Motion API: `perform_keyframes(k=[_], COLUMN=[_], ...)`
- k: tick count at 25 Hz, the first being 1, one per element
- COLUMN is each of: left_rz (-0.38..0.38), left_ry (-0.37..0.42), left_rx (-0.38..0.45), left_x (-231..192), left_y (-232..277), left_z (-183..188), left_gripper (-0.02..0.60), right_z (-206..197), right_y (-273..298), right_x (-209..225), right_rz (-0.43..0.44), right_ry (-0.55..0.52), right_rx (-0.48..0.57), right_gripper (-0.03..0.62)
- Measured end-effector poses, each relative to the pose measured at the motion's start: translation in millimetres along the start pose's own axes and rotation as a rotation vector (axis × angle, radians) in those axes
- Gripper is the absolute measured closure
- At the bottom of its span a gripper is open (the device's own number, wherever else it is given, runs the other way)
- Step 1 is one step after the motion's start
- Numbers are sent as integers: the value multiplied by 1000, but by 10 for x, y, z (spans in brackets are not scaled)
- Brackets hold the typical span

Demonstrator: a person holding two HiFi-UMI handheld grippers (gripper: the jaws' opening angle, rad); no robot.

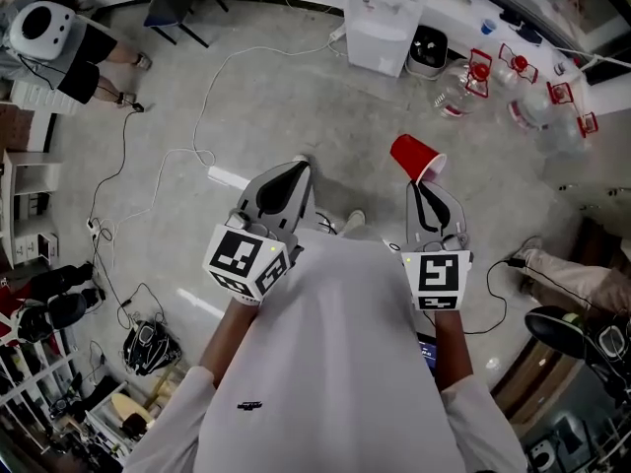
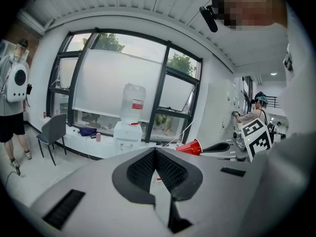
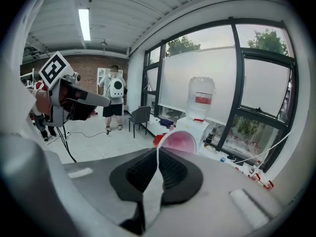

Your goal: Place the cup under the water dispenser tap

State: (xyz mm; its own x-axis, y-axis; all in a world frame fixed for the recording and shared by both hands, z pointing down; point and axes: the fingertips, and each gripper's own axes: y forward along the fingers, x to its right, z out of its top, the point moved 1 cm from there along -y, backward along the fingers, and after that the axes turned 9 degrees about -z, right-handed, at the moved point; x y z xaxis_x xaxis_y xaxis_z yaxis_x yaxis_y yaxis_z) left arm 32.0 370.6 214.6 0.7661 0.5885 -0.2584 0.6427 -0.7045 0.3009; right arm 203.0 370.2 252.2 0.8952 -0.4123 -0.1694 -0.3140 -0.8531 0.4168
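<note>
Cup [image 1: 417,158] pinched by its rim between right gripper [image 1: 422,185] fingers [image 3: 170,169], left gripper [image 1: 297,166] fingers pressed together, empty, water dispenser [image 1: 385,18] well apart

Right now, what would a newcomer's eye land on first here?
The bright red cup stands out first. It is tipped on its side and pinched by its rim in the jaws of the right gripper. Ahead of it, at the top of the head view, stands the white water dispenser. To the cup's left, the left gripper has its jaws together on nothing.
</note>
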Motion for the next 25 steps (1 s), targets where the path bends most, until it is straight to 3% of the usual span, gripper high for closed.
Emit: perform_keyframes(k=[12,25], left_rz=[-81,-169], left_ry=[-3,-20], left_rx=[17,2], left_x=[-835,-1913], left_y=[589,1216], left_z=[380,988], left_gripper=[581,581], right_z=[399,1113], right_y=[859,2077], right_x=[56,239], right_rz=[-83,-167], right_ry=[33,36], right_rx=[-8,-39], right_gripper=[572,572])
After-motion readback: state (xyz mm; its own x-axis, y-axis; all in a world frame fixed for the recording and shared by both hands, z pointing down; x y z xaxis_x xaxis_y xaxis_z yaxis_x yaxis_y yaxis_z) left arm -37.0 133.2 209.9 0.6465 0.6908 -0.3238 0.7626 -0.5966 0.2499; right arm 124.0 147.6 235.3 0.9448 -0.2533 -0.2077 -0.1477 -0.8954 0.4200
